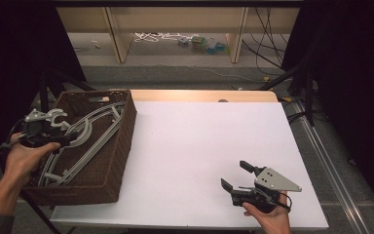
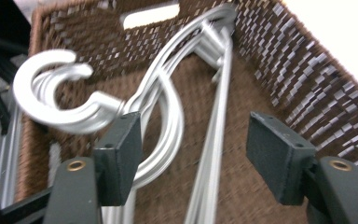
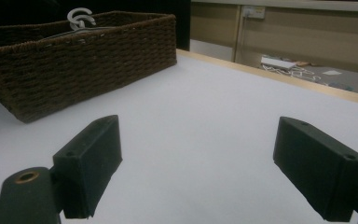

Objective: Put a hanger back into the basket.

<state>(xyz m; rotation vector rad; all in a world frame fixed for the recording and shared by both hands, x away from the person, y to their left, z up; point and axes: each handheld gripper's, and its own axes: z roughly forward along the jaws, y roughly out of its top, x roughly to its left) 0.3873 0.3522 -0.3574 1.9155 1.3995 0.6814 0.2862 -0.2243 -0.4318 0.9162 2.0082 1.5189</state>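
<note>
Step in hand looks like the reach for a pick: left gripper (image 2: 193, 158) hovers over the brown wicker basket (image 1: 121, 146) at the table's left edge, jaws wide apart and clamped on nothing, the grey plastic hangers (image 2: 168, 107) lying stacked inside just below. The stack's long axis runs along the basket's length, hooks (image 2: 58, 95) toward the person's near-left end and curling up above the rim. Next move likely calls for dropping and closing on one hanger's neck; right gripper (image 1: 238, 175) idles on the white table (image 1: 195, 146), jaws apart, empty.
</note>
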